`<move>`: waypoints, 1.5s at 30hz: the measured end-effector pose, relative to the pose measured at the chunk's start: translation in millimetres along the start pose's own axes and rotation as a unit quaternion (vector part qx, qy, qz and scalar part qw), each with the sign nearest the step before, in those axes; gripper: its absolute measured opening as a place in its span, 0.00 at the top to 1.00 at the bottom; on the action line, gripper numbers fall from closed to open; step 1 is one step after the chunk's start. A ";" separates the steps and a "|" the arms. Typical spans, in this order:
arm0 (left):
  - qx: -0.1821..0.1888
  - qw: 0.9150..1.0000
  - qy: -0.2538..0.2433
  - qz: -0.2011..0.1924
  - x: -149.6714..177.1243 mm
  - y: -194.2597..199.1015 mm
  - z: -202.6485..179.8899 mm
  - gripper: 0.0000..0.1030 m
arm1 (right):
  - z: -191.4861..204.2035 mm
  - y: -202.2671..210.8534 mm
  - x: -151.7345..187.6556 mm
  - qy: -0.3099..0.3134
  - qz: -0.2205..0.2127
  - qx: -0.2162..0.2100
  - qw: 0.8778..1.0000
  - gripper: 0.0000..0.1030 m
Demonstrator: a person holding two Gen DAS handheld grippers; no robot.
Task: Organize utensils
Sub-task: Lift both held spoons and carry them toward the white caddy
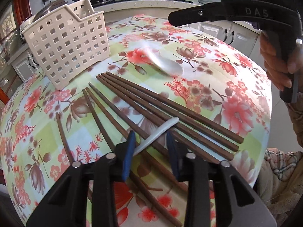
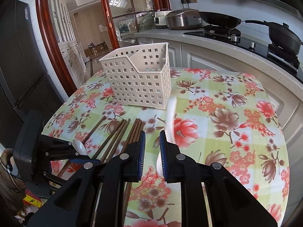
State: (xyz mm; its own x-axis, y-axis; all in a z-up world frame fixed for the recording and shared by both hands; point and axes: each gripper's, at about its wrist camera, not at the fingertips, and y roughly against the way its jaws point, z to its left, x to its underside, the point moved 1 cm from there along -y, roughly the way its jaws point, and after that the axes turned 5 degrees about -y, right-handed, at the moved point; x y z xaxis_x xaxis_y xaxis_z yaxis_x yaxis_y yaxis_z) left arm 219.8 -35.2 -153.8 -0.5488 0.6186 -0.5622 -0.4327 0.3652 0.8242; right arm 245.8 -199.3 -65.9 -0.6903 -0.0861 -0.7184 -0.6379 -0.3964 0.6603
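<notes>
Left claw (image 1: 151,140), jaws apart, straddles a white spoon (image 1: 159,132) handle lying crosswise over the chopsticks (image 1: 170,111). Right claw (image 2: 152,151), also apart, hovers beside a second spoon (image 2: 171,121).

Matt wooden chopsticks (image 1: 170,111), glossy white spoon (image 1: 166,64) (ceramic-looking), plastic caddy (image 1: 66,43).

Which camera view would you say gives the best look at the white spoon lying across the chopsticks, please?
The left wrist view: the white spoon crosses the chopsticks, its handle fully visible between the left gripper's open jaws. The right wrist view shows only its bowl, beside that gripper.
</notes>
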 end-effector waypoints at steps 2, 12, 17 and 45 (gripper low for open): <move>-0.001 1.000 0.007 -0.007 0.6 0.5 1.2 0.89 | 1.9 0.5 -0.5 0.002 -0.001 0.001 1.000 0.85; -0.061 0.986 0.110 -0.113 -5.9 39.7 22.3 0.96 | -17.1 -13.9 -6.0 -0.004 0.020 0.023 1.000 0.80; -0.078 0.961 0.194 -0.180 -14.7 62.2 39.9 0.96 | -27.3 -53.8 -13.5 -0.001 0.057 0.046 0.997 0.80; -0.063 0.940 0.245 -0.230 -31.9 89.4 90.9 0.96 | -20.9 -106.3 -58.4 0.019 0.089 0.078 0.993 0.85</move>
State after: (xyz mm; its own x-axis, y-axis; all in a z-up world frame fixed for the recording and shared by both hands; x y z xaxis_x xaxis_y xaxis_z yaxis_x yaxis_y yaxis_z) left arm 263.7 40.9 -56.1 -0.5327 0.0099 -0.8462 -0.7692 0.4114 0.4890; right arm 361.1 -171.2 -98.7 -0.7861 -0.1771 -0.5922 -0.5534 -0.2250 0.8020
